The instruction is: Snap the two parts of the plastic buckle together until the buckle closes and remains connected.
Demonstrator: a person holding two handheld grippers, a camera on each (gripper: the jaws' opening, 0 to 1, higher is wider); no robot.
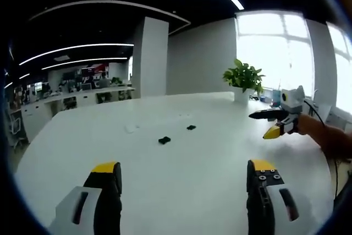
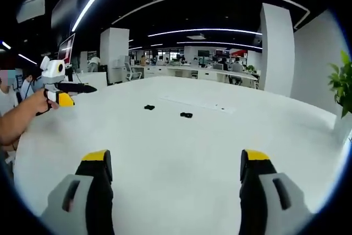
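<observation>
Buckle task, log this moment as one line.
buckle halves: apart on white table | left gripper: open, empty | right gripper: open, empty

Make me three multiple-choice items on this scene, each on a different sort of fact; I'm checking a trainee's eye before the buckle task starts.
1. Where do the two buckle parts lie?
A. In the left hand-held gripper
B. Apart on the white table
C. Beside the plant pot

2. What colour are the buckle parts?
A. Black
B. Yellow
C. White

3. How do the right hand-held gripper's jaws stand?
A. Shut on a buckle part
B. Shut on nothing
C. Open, holding nothing

Answers:
1 B: one buckle part and the other buckle part sit with a gap between them on the table, away from the plant.
2 A: both show black against the white top.
3 C: the right hand-held gripper has wide-set jaws with bare table between; the left hand-held gripper stands likewise.
</observation>
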